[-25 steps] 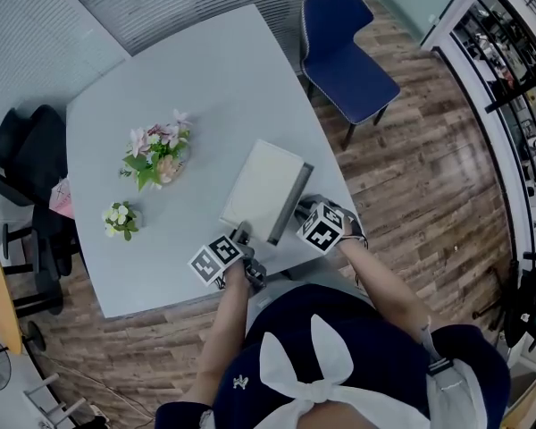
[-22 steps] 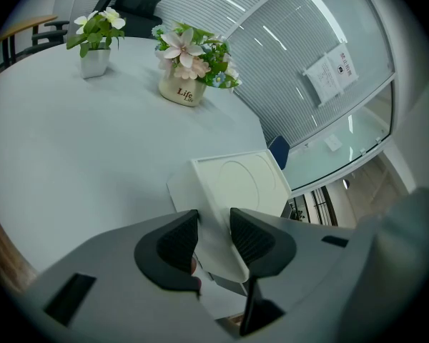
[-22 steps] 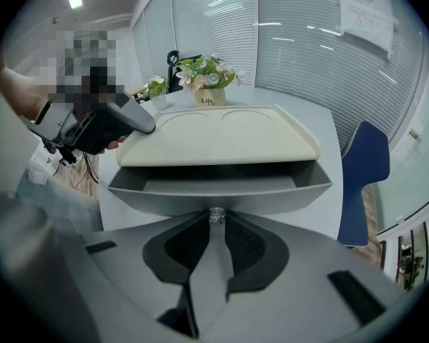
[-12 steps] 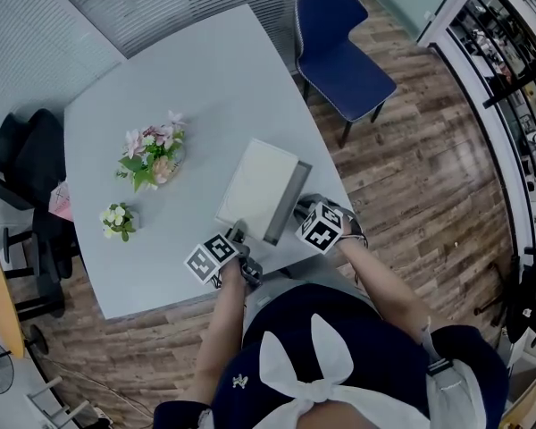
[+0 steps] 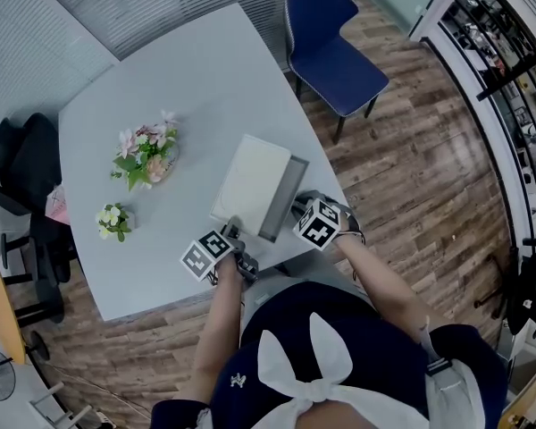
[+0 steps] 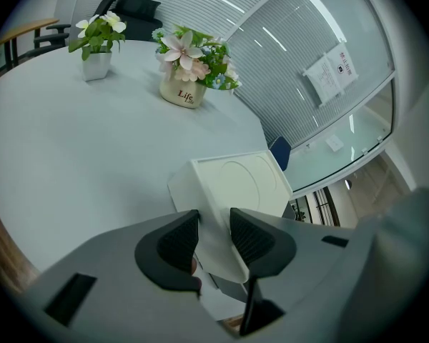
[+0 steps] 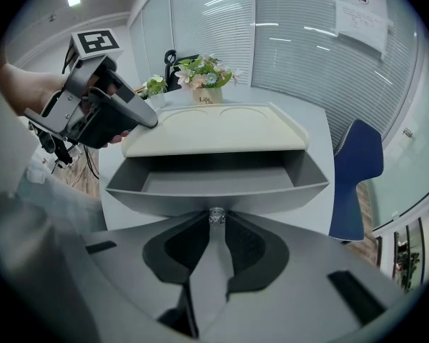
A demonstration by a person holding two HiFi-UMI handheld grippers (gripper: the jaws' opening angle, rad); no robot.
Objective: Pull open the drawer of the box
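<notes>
A cream-white box [image 5: 250, 179] lies flat near the table's front edge, and its grey drawer [image 5: 283, 200] stands pulled out to the right. My left gripper [image 5: 235, 233] is closed on the box's near corner [image 6: 232, 191], with a pad [image 6: 173, 240] on either side of the wall. In the right gripper view the drawer [image 7: 214, 184] gapes empty under the box's lid [image 7: 214, 131]. My right gripper [image 7: 216, 224] is shut on the small clear knob [image 7: 216, 214] at the middle of the drawer's front. The left gripper [image 7: 139, 116] also shows at the box's left end.
A flower pot [image 5: 146, 155] and a small white-flowered plant [image 5: 114, 219] stand on the grey table [image 5: 161, 79] left of the box. A blue chair [image 5: 330, 47] is beyond the table's far right corner, and a black chair [image 5: 18, 159] sits at the left. The table edge runs close under the drawer.
The head view has drifted slightly. Both grippers keep their holds, and the drawer stands about as far out as before.
</notes>
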